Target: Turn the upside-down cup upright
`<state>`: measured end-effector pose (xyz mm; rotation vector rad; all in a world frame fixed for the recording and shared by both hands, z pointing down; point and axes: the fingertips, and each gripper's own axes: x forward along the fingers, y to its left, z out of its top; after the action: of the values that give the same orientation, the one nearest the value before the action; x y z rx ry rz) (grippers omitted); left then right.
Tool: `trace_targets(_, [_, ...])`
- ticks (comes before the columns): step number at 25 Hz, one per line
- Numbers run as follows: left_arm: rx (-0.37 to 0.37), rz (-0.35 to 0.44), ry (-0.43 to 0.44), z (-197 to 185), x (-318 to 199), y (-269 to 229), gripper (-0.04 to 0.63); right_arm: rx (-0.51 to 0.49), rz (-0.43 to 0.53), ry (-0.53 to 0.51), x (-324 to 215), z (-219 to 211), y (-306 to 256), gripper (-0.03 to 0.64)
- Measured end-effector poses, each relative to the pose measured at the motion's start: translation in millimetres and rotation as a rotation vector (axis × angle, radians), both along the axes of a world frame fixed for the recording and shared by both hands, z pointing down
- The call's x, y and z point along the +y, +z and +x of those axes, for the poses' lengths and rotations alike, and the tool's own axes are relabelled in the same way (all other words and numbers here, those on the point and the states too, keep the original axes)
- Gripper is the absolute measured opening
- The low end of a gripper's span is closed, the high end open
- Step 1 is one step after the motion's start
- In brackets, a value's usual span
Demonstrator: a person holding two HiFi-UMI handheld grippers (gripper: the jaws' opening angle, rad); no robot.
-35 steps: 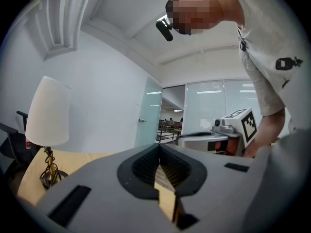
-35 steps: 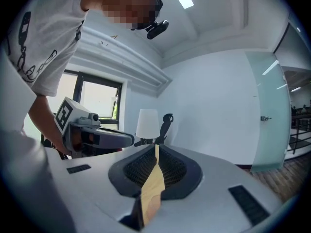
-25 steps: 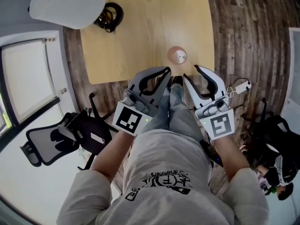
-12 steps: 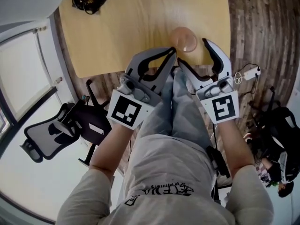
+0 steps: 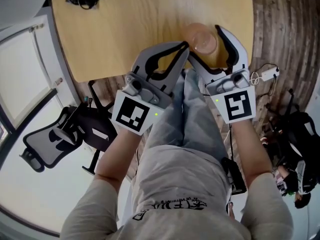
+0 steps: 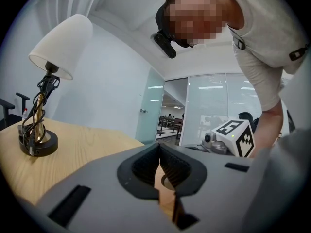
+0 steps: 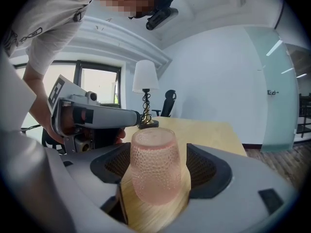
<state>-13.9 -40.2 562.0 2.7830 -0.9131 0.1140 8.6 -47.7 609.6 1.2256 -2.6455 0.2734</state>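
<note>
A pink dimpled glass cup [image 5: 202, 38] stands upside down near the front edge of the wooden table [image 5: 140, 29]. My right gripper [image 5: 205, 45] is open, and its jaws have just been opening. In the right gripper view the cup [image 7: 154, 166] sits between the two jaws with a gap on each side, so the pads do not press on it. My left gripper [image 5: 183, 46] is shut with nothing in it, just left of the cup at the table edge. In the left gripper view the left gripper [image 6: 159, 152] shows only a sliver of table through its jaws.
A lamp [image 6: 41, 96] with a white shade stands at the table's far left corner. A black office chair [image 5: 55, 144] is on the floor to the left. A white power strip [image 5: 265, 75] lies on the wood floor to the right.
Both grippers have come down and forward to the table's front edge. The right jaws went from nearly closed to wide apart and now stand on either side of the cup.
</note>
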Motion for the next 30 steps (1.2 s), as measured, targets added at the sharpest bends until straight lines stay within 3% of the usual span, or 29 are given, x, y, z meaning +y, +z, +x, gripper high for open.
trace_targets(9, [0.020, -0.017, -0.003, 1.1, -6.2, -11.7, 0.009, -0.026, 0.034, -0.011, -7.0, 1.1, -14.1, 0.322])
trace_targets(30, [0.071, 0.042, -0.019, -12.4, 21.2, -172.1, 0.009, -0.064, 0.140, -0.063, 17.5, -0.8, -192.3, 0.321])
